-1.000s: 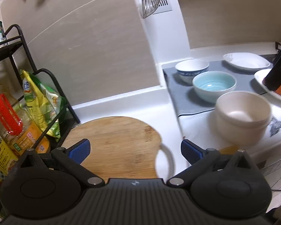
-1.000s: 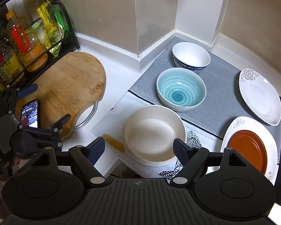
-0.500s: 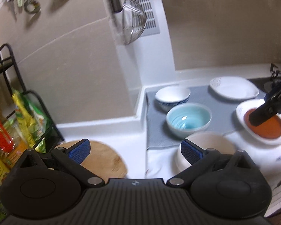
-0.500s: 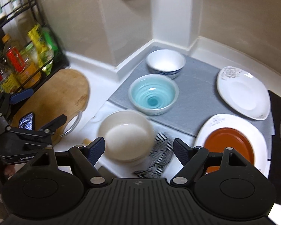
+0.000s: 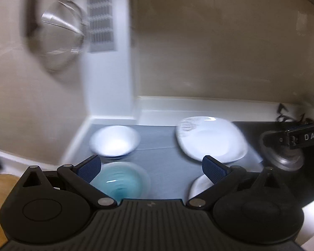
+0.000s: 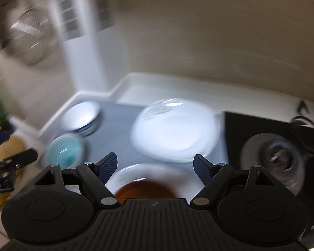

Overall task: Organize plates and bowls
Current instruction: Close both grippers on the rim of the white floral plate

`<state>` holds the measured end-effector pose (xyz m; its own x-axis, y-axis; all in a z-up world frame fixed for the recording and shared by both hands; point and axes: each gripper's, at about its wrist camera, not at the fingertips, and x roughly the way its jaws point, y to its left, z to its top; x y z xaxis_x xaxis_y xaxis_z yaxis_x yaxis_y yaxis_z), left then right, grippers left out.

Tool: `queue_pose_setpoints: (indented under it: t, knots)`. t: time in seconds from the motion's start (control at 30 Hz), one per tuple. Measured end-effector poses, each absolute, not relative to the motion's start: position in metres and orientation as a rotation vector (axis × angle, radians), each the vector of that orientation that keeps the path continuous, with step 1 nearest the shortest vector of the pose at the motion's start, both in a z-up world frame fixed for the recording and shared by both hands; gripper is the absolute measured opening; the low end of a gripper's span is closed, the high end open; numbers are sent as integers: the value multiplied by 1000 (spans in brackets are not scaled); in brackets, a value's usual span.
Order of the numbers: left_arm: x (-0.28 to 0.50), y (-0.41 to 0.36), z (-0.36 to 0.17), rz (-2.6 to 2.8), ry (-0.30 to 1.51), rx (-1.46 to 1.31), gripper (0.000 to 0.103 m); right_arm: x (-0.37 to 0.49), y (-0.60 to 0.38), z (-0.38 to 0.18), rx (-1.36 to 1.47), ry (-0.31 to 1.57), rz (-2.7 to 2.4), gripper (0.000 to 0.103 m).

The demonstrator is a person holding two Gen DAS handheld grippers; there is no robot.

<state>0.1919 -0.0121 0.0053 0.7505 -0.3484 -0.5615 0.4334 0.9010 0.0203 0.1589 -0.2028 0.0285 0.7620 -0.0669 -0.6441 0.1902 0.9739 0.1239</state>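
Both views are blurred by motion. On a grey mat (image 5: 161, 154) lie a small white bowl (image 5: 114, 140), a light blue bowl (image 5: 121, 183) and a white oval plate (image 5: 211, 139). My left gripper (image 5: 151, 167) is open and empty above the mat, between the blue bowl and a white plate's edge (image 5: 198, 185). My right gripper (image 6: 156, 168) is open and empty over a white plate (image 6: 125, 174) that carries a brown dish (image 6: 145, 189). The white oval plate (image 6: 174, 128), white bowl (image 6: 80, 116) and blue bowl (image 6: 63, 150) lie beyond it.
A wire strainer (image 5: 62, 35) hangs on the wall by a vent. A black stove top (image 6: 272, 138) with a burner lies to the right. A wooden cutting board (image 5: 2, 185) is at the far left. The left gripper's body (image 6: 8, 167) shows at the right view's left edge.
Both grippers have swung right and forward toward the plates. The cream bowl and the bottle rack have left both views. Both grippers stay open and empty.
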Motion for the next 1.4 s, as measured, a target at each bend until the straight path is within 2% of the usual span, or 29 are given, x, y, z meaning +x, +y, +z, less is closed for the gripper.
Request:
queue_pose_setpoints:
  t: [0.3, 0.47, 0.87, 1.4]
  knots:
    - [292, -110, -47, -407, 833, -42, 103, 210, -310, -29, 377, 721, -102, 82]
    - [338, -131, -75, -366, 928, -116, 103, 240, -333, -67, 483, 770, -39, 81]
    - [391, -161, -115, -333, 966, -103, 103, 305, -363, -96, 450, 698, -7, 81]
    - [418, -180, -140, -340, 1000, -51, 103, 349, -373, -133, 483, 754, 73, 81]
